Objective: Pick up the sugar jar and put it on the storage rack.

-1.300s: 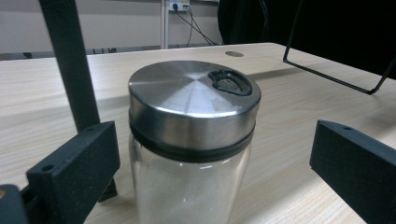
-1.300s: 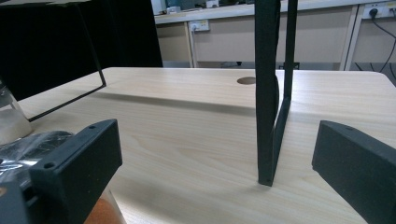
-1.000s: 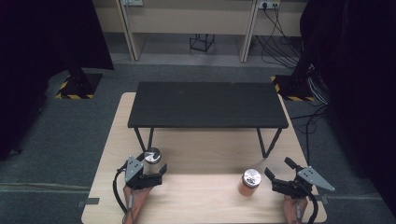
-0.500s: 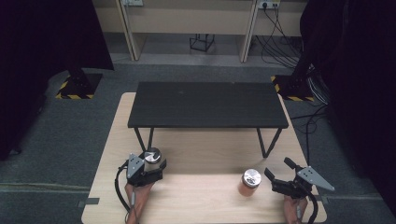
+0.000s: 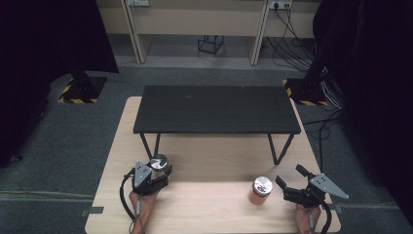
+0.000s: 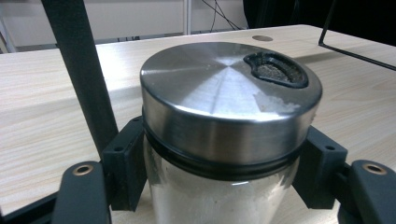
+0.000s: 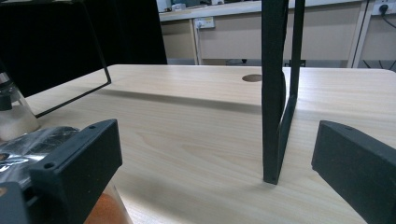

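While the left gripper (image 5: 157, 171) stood w/ jaws wide 1 s ago in the high view, its jaws have just been closing and now clamp the clear glass jar w/ brushed-steel lid and white powder (image 5: 158, 163); the left gripper view shows both black pads pressed on the jar (image 6: 224, 140) just below the lid. Jar sits lower left of the high view on the pale wooden table (image 5: 214, 204), just in front of the low black metal-legged bench (image 5: 216, 109); its spot is unchanged vs earlier frames. Right gripper (image 5: 287, 183), lower right of the high view, stands released, jaws apart, nothing between them, same as before. Orange-filled jar w/ silver lid (image 5: 260, 191) stands just left of it, apart from the jaws, unmoved. Neither hand has shifted.
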A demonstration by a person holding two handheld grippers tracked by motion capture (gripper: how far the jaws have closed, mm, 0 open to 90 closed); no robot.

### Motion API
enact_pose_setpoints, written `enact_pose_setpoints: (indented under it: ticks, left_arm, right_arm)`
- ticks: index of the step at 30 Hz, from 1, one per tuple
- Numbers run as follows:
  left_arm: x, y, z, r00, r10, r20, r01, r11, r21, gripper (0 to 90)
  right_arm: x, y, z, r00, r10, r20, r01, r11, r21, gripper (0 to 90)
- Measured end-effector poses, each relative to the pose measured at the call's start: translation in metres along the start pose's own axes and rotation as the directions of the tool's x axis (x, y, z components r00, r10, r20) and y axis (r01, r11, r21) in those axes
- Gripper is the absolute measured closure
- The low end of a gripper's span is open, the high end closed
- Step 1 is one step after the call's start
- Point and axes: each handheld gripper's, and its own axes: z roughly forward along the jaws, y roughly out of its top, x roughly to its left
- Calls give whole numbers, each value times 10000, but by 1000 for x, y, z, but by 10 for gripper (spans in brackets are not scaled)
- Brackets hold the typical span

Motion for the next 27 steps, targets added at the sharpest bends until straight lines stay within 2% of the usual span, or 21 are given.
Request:
enact_pose_setpoints:
  ticks: [5, 10, 21, 27]
  left_arm:
    - [0, 1, -1, 10000, 11, 33, -11, 10000, 50, 309]
    - [5, 2, -3, 9991, -338, 240, 337, 9994, 65, 310]
    - [7, 19, -19, 9982, 151, 583, -161, 9997, 159, 311]
    - [10, 33, -30, 9950, 216, 970, -237, 9995, 201, 311]
  right_arm:
    - [0, 0, 0, 10000, 16, -7, -16, 10000, -21, 16]
    - [0, 0, 0, 10000, 2, -13, -2, 10000, -22, 16]
    - [-1, -1, 0, 10000, 5, -14, -5, 10000, -34, 16]
    - [0, -1, 0, 10000, 11, -14, -11, 10000, -26, 16]
